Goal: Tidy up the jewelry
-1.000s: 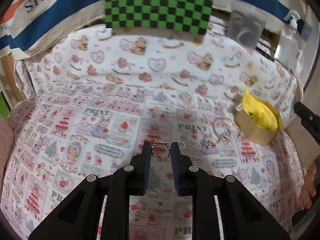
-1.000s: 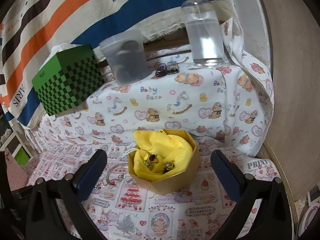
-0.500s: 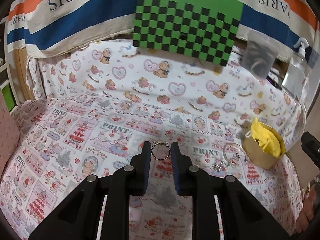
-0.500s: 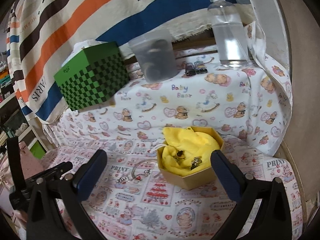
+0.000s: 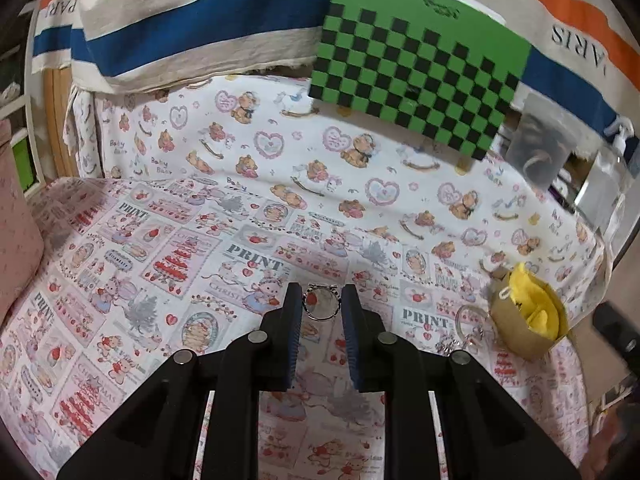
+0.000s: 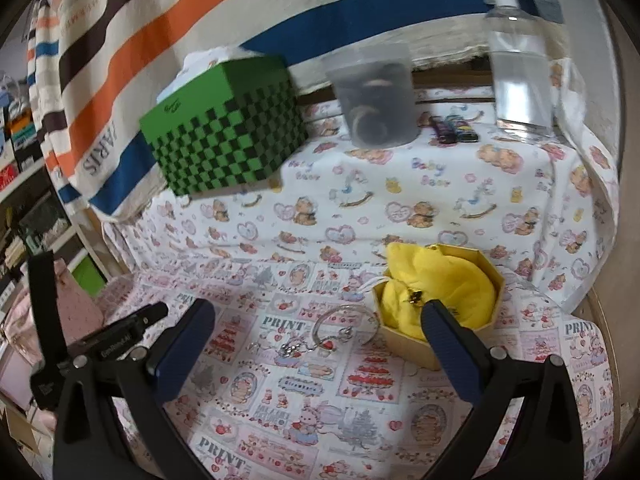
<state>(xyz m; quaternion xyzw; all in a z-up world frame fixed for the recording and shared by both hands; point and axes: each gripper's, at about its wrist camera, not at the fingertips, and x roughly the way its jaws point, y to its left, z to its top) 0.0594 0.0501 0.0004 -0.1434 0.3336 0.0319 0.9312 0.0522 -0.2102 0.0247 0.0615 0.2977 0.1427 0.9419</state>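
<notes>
We have the left gripper (image 5: pixel 321 307) clamped on a small silver ring (image 5: pixel 321 307), pinched by its outer rim between the two ribbed blue pads (image 5: pixel 294 312) at their very tips, well clear of the printed cloth (image 5: pixel 168 264) below. We judge it featherlight, rigid and slick, its ornamented top just past the pads: such a thin metal hoop could pivot or squirt out, so the hold belongs across its width, gently.

Ahead and to the right of this gripper lie a thin silver bangle (image 6: pixel 345 320) and a tangle of fine chain (image 6: pixel 294 349) on the cloth, limp links that will drape and snag. Beyond them stands the hexagonal card box (image 6: pixel 404 341), lined with soft yellow fabric (image 6: pixel 452 296) cradling small dark pieces.

Our right gripper (image 6: pixel 320 360) hangs with jaws spread wide and nothing between them, the bangle just ahead of it.
</notes>
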